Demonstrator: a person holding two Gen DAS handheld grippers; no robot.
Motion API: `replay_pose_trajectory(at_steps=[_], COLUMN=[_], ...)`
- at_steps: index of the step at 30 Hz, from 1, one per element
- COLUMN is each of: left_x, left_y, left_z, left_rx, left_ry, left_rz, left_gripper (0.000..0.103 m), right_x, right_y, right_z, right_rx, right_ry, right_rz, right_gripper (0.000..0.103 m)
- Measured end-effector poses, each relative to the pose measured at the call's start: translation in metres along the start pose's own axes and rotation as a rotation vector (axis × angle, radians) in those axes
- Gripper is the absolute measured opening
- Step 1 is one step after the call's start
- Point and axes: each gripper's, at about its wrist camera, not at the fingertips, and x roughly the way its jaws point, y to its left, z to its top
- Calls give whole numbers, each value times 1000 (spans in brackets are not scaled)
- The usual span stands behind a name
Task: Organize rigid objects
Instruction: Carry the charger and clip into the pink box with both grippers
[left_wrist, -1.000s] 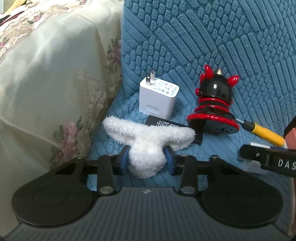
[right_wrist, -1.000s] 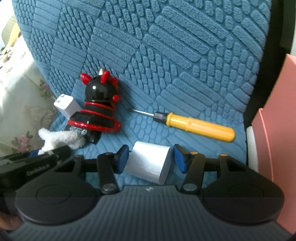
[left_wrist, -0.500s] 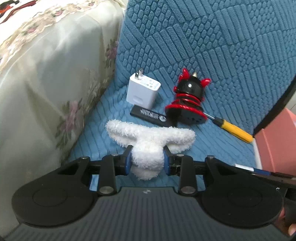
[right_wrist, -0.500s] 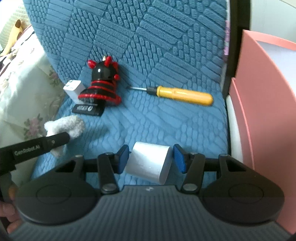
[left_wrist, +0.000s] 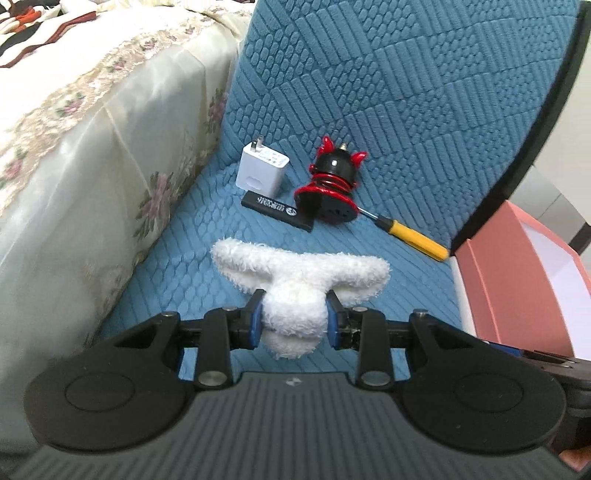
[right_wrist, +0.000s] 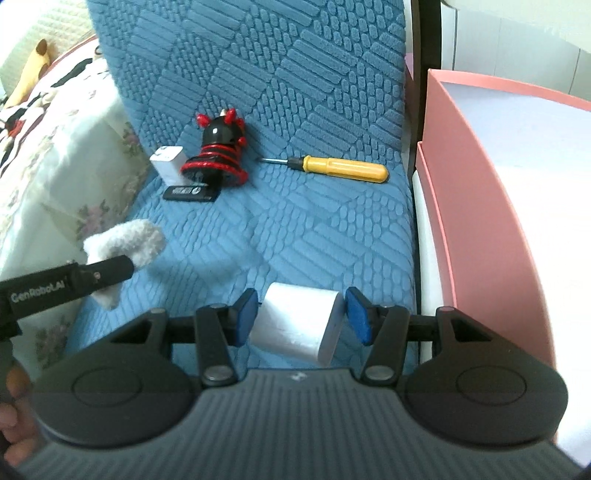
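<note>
left wrist view: fluffy white toy (left_wrist: 295, 291) pinched between narrow jaws; right jaws around white block (right_wrist: 297, 326).

Charger (left_wrist: 261, 172) left of figurine (left_wrist: 330, 187); screwdriver (left_wrist: 413, 236) right (stick (left_wrist: 276, 212) apparently touching figurine's base).

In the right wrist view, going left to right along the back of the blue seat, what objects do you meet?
white charger → black-and-red horned figurine → yellow-handled screwdriver → pink box
</note>
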Motion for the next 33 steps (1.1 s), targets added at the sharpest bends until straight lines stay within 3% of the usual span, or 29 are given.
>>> replay_pose_trajectory(at_steps=[10, 18, 33], left_x=[-40, -69, -130], left_y=[-10, -33, -113], left_z=[-13, -8, 16], left_rx=[-32, -28, 26], left_ry=[18, 11, -60], left_rz=[-33, -67, -114], left_gripper=[38, 38, 38], right_x=[-36, -74, -160], right_y=[-3, -3, -31], right_z=[-14, -2, 33], right_rx=[11, -1, -26], right_ry=[3, -41, -151], right_rz=[7, 14, 4], right_gripper=[55, 55, 55])
